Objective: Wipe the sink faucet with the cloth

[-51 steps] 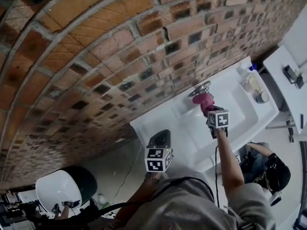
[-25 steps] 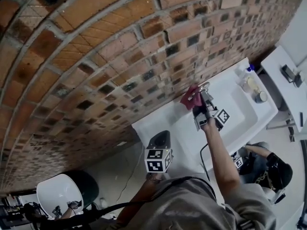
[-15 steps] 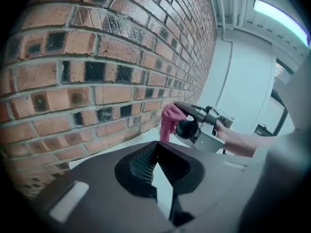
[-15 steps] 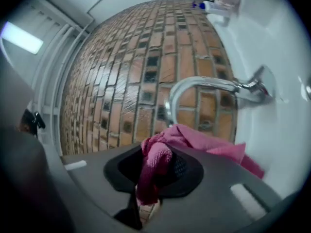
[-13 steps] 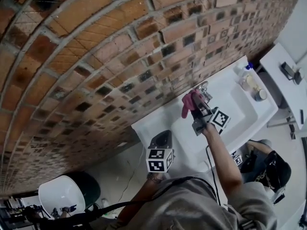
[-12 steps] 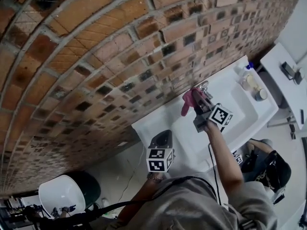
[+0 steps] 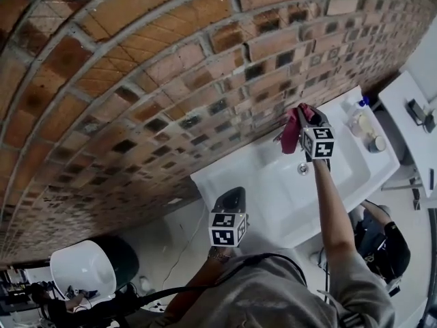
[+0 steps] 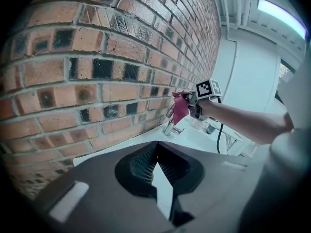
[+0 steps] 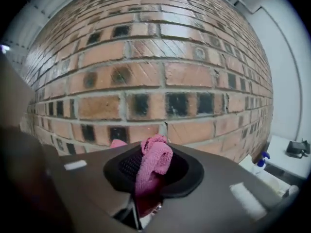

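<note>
Pink cloth [image 9: 154,164], white sink [image 7: 273,197], silver faucet [image 8: 168,125], red-brown brick wall [image 7: 136,80] with grey mortar and dark patches

Bright, evenly lit. Glowing ceiling strip [image 8: 282,12] in left gripper view. Strongly fisheye-bent brick wall [image 7: 136,80], black vignetted corners, soft near foreground.

We note a washroom: white sink [image 7: 273,197] set against a bare brick wall [image 7: 171,67], chrome faucet [image 8: 168,126], bottles [image 7: 358,123] at the sink's right corner.
</note>
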